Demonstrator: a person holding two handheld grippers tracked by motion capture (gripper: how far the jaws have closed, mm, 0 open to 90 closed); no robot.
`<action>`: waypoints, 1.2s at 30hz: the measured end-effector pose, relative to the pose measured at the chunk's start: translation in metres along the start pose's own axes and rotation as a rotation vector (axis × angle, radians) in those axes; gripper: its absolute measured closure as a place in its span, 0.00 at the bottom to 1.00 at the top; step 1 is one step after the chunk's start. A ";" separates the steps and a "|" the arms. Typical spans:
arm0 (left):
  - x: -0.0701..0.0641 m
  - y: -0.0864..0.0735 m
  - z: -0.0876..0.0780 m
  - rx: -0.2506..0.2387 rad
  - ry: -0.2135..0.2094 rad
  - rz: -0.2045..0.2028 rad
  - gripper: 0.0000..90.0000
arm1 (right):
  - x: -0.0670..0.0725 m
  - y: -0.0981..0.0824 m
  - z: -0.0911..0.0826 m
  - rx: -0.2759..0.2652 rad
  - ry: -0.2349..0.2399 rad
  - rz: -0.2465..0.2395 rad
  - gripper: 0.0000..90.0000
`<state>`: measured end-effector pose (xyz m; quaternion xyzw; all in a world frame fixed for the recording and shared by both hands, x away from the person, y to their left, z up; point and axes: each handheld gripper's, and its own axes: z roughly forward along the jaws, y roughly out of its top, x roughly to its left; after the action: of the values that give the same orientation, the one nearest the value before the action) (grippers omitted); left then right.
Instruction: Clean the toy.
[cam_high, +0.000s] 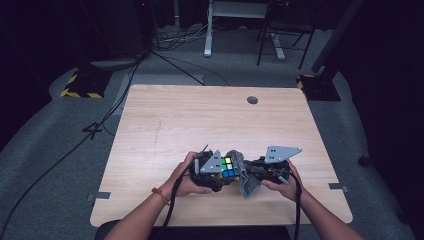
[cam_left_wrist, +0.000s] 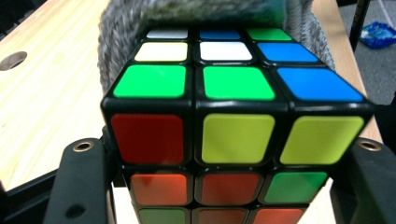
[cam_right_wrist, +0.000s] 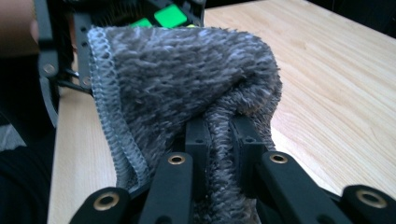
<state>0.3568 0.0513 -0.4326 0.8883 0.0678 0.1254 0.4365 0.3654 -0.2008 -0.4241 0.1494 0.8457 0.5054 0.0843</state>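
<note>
Cube (cam_left_wrist: 236, 135) sits clamped between the black jaws of the left gripper (cam_high: 214, 170), one jaw against each side, its colored faces of green, yellow, red, blue and white stickers toward that gripper's camera. Against the cube's far face lies a grey fuzzy cloth (cam_right_wrist: 187, 88), draped over its top edge in the left gripper view. The right gripper (cam_high: 260, 170) has its jaws drawn nearly together on a pinched fold of that cloth, the rest of the fabric fanning out beyond them toward the cube. In the high view both grippers meet just above the near middle of the table (cam_high: 200, 115), cube and cloth between them, a hanging end of cloth pointing down toward the tabletop. The table is pale wood with a round cable hole (cam_high: 252, 100) near its far edge. Around it lies grey carpet (cam_high: 60, 150) with black cables (cam_high: 100, 125), and the room behind is dark.
</note>
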 end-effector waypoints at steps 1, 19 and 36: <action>0.000 0.000 0.001 0.005 0.000 -0.001 0.37 | 0.001 0.001 -0.001 -0.002 -0.003 -0.003 0.89; 0.002 -0.001 0.000 -0.053 -0.021 -0.066 0.37 | 0.001 -0.003 0.001 0.007 -0.006 0.007 0.89; 0.005 -0.007 0.011 0.009 -0.063 -0.114 0.34 | 0.007 -0.004 -0.001 -0.032 -0.004 -0.017 0.90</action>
<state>0.3648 0.0484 -0.4441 0.8884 0.1052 0.0720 0.4410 0.3582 -0.2012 -0.4271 0.1421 0.8384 0.5179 0.0927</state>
